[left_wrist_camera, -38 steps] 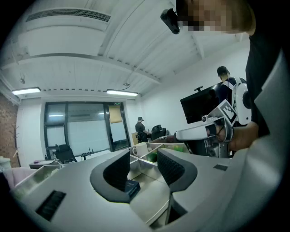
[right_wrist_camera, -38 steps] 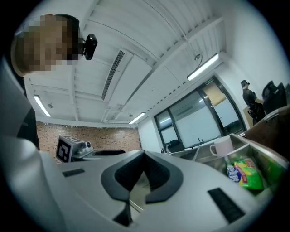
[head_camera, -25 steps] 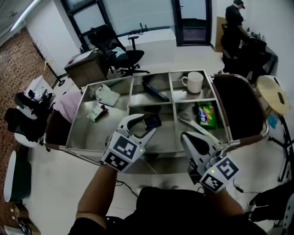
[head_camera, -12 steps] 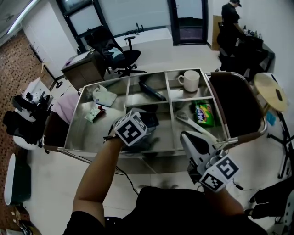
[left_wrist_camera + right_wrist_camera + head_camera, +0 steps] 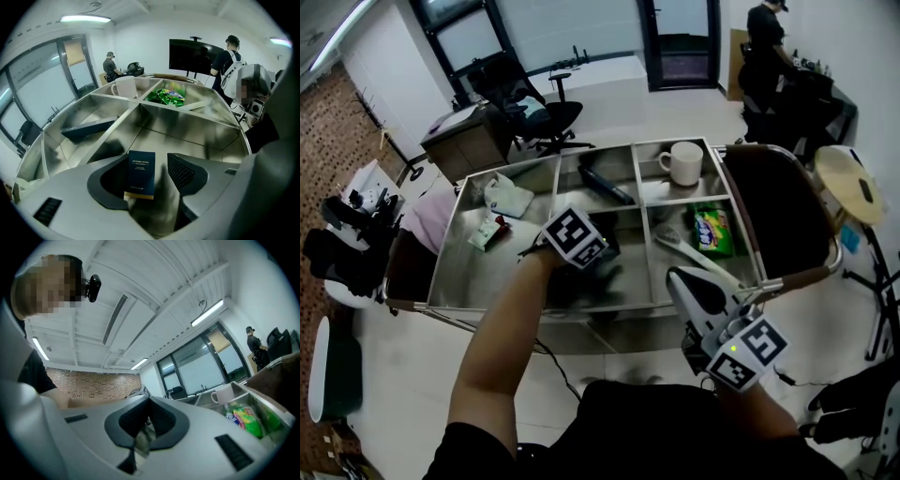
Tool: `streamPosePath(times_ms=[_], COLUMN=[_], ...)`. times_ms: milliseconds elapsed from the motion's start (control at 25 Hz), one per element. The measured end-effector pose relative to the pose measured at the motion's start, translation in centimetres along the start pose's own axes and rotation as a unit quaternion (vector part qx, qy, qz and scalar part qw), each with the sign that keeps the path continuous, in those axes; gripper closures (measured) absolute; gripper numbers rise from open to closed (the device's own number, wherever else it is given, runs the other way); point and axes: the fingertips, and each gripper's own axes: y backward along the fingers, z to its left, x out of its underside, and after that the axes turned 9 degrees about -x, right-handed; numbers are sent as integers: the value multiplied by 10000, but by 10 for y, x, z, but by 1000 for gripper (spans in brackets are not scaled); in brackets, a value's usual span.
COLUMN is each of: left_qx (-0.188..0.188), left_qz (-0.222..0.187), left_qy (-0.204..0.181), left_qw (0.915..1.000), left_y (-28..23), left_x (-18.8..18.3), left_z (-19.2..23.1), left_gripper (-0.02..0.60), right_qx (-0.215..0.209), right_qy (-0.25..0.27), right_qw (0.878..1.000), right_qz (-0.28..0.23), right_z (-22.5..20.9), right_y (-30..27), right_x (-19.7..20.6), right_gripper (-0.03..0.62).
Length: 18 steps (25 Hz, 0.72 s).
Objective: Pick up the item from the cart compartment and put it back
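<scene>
Little of the task looks done. The left claw [image 5: 158, 176] is down in the front middle compartment [image 5: 187, 133] of the table [image 5: 450, 274]. Its jaws stand wide apart around the small dark blue box [image 5: 141, 173], which sits close to one jaw and clear of the other, so it is not yet gripped. Closing, lifting and returning remain. The right claw [image 5: 146, 423] hangs at the table's near edge, jaws together and empty. Only the left gripper view shows the box plainly; the head view shows which compartment it is.
</scene>
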Motion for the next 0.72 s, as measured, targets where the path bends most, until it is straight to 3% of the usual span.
streamPosePath(times_ms=[200,560,720], left_qx=[-101,330,352], left_qz=[727,1058,1105], left_qy=[-338,-454,-519], left_qw=[9967,9928,9919], left_y=[-13,-31,-31], left_x=[18,23,22], left_z=[6,0,-2], left_gripper=[299,299,299], right_qx=[1,-12,-39], right_qy=[-3,-8,-3], right_qw=[10000,10000,10000], right_qz=[18,16,23], right_z=[0,0,2], right_y=[1,0,-1], right_x=[0,0,-1], right_gripper=[579,579,579])
